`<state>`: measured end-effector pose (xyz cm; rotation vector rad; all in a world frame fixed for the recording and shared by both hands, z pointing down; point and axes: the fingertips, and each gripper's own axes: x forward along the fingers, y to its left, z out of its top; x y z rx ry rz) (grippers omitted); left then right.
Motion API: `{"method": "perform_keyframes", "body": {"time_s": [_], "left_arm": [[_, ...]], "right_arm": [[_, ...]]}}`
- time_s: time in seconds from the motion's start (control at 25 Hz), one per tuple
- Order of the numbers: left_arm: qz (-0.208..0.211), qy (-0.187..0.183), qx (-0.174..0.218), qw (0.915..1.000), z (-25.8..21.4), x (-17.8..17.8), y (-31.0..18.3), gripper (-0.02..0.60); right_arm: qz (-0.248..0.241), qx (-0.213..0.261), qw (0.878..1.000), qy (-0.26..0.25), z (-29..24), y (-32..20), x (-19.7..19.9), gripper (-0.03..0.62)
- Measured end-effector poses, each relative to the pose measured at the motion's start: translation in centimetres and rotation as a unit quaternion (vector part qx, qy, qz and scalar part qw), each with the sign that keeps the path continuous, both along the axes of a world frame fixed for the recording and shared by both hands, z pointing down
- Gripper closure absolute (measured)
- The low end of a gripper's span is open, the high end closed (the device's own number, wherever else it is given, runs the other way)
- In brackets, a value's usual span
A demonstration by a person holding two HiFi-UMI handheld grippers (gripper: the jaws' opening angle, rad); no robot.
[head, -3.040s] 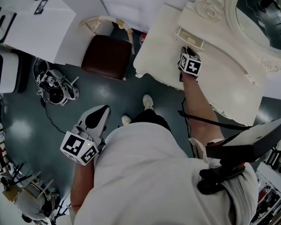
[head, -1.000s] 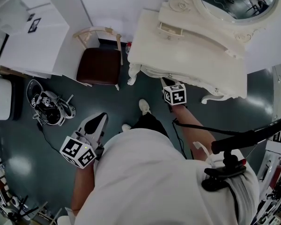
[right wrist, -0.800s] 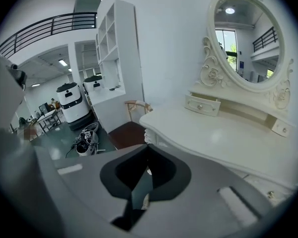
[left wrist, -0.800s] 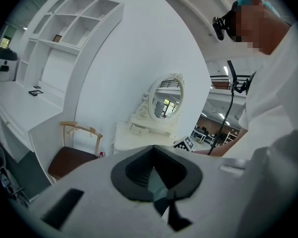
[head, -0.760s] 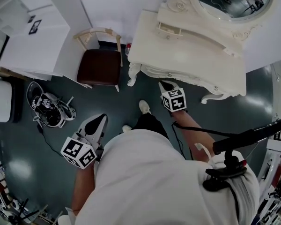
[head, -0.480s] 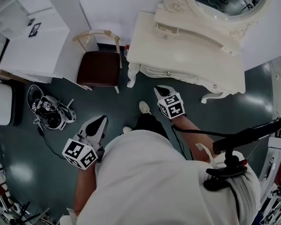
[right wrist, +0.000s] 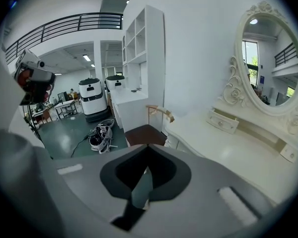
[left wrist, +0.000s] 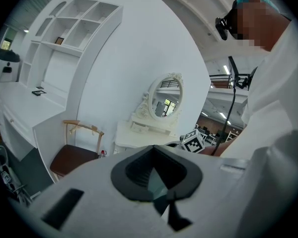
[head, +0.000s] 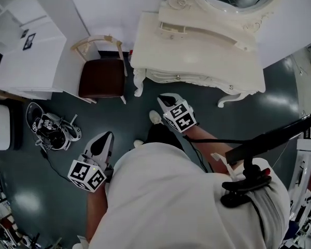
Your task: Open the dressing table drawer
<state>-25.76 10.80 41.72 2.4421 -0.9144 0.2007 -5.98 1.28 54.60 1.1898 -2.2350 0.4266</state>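
Ahead of me, a wooden chair (head: 101, 77) with a dark brown seat stood against the white wall (head: 109, 9). Left of the chair ran a white built-in desk (head: 26, 61) with open shelves (right wrist: 139, 38) above it. The floor (head: 26, 165) around the chair was glossy dark grey-green and caught pale patches of light. Near the chair's front left, I saw a bundle of gear (head: 51, 131) on that floor, trailing a black cable. Well beyond the chair, strip lights (right wrist: 87, 57) shone under a railed upper level (right wrist: 64, 26).
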Motion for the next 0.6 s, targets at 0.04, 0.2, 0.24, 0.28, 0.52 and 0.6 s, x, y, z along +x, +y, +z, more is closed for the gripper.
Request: {"method": "perform_keyframes", "body": {"time_s": [0.04,0.2,0.24,0.28,0.52,0.6], "left_arm": [[0.000,0.000,-0.001,1.0000,0.1,-0.1,0.1,0.584],[0.001,0.001,-0.003,1.0000,0.4,-0.1,0.1,0.584],[0.003,0.001,-0.003,1.0000,0.5,-0.1,0.1,0.584],[0.005,0.001,-0.004,1.0000,0.5,0.0,0.1,0.584],[0.007,0.003,-0.005,1.0000,0.7,-0.1,-0.3,0.584],[0.007,0.005,-0.004,1.0000,0.7,-0.2,-0.3,0.584]], "right_arm": [[-0.003,0.002,1.000,0.000,-0.1,0.1,-0.3,0.594],[-0.017,0.004,1.000,-0.001,-0.4,0.3,-1.1,0.594],[-0.018,0.004,1.000,-0.001,-0.5,0.4,-1.3,0.594],[-0.019,0.004,1.000,-0.002,-0.6,0.4,-1.4,0.594],[-0.028,0.006,1.000,0.000,-1.0,0.7,-2.1,0.594],[-0.029,0.004,1.000,0.000,-1.1,0.8,-2.3,0.594]]}}
